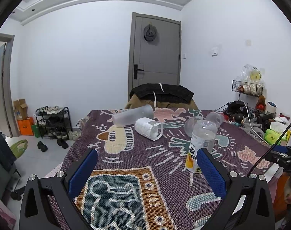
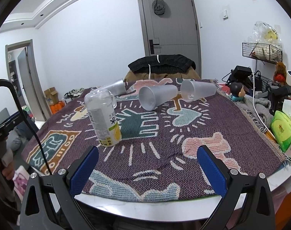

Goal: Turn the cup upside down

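The cups lie on their sides on the patterned cloth (image 2: 164, 134), none of them upside down. From the right gripper (image 2: 147, 167), two frosted cups lie well ahead and above its fingertips: the middle cup (image 2: 157, 95) points its mouth back and left toward the gripper, and the right cup (image 2: 198, 92) sits just beside it to the right, its mouth also facing left. A third cup (image 2: 115, 87) lies farther off to the left, partly hidden behind the bottle (image 2: 103, 118), which stands upside down ahead and left of the right gripper, leaning slightly. From the left gripper (image 1: 147, 169), a long frosted cup (image 1: 133, 115) lies far ahead, and a cup with white paper inside (image 1: 149, 130) rests just in front of it, mouth toward the right; the same bottle (image 1: 201, 143) stands just beyond the left gripper's right finger (image 1: 210, 170), which hides its base. Both grippers are spread wide and hold nothing, hovering above the near part of the cloth. The cloth covers a white table (image 2: 145, 207), whose edge shows under the right gripper. To the far right are a green tissue pack (image 2: 283, 132) and a wire basket (image 2: 260, 51); a grey door (image 2: 170, 23) stands behind.
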The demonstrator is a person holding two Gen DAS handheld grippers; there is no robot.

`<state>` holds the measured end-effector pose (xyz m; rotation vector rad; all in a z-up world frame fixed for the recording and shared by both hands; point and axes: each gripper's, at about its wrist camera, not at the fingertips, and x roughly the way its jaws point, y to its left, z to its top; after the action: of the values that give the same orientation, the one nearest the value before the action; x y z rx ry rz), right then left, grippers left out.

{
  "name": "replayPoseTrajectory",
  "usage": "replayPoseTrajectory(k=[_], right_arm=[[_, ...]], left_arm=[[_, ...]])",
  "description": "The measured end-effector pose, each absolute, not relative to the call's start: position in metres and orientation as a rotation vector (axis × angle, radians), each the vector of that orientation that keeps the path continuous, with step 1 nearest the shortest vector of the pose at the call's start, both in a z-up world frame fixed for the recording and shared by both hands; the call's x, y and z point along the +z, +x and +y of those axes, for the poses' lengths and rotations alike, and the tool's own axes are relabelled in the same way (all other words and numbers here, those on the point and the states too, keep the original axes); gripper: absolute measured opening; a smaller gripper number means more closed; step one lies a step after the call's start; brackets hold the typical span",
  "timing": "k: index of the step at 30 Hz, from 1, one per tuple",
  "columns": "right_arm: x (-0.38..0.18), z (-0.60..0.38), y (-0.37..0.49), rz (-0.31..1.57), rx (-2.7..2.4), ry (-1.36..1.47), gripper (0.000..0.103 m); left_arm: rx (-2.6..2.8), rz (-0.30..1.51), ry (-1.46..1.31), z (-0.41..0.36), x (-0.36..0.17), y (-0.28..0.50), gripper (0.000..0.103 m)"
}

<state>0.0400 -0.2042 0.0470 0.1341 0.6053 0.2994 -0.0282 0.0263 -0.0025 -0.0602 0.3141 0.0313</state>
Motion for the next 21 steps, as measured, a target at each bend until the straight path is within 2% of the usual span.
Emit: replayPoseTrajectory(k=[21], right_arm=[[0.0439,-0.2045,0.0407,0.615,0.301,0.136,0.103]], left_arm=[[0.031,0.317,-0.056,0.0263,-0.0036,-0.0276,0.103]])
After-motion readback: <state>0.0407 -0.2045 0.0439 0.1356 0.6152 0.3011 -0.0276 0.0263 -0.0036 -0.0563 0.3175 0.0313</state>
